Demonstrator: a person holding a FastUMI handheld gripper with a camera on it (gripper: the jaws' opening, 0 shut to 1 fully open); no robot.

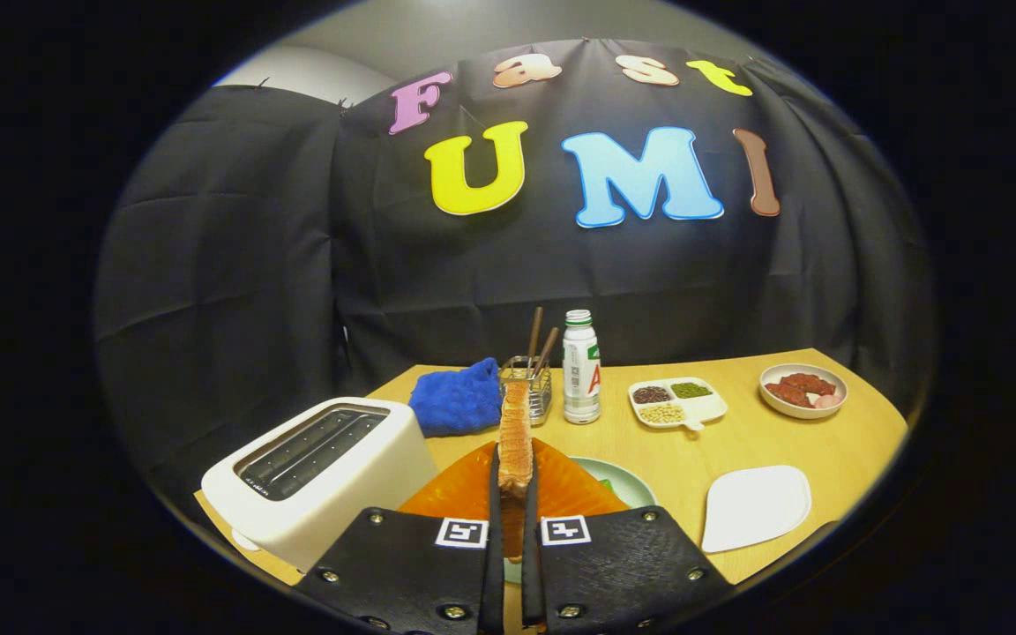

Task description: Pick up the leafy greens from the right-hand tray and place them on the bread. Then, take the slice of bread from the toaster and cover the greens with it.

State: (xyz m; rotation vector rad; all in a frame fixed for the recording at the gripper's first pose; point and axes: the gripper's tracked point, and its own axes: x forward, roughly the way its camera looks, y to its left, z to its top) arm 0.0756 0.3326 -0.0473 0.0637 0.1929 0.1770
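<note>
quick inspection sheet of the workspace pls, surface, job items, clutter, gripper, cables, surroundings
surface: wooden table, lit evenly.
job's things: bread slice held edge-on, upright, between the fingers; white toaster beside them, slots look empty; green plate with greens just beyond, partly hidden by something orange; white tray bare.
clutter: blue cloth, utensil holder, bottle, divided dish, bowl.
grippers: gripper shut on the bread slice.
cables: nothing seen.
surroundings: black cloth wall.

One toaster (318,472), one bottle (580,367), one blue cloth (457,401), three dishes.
</note>
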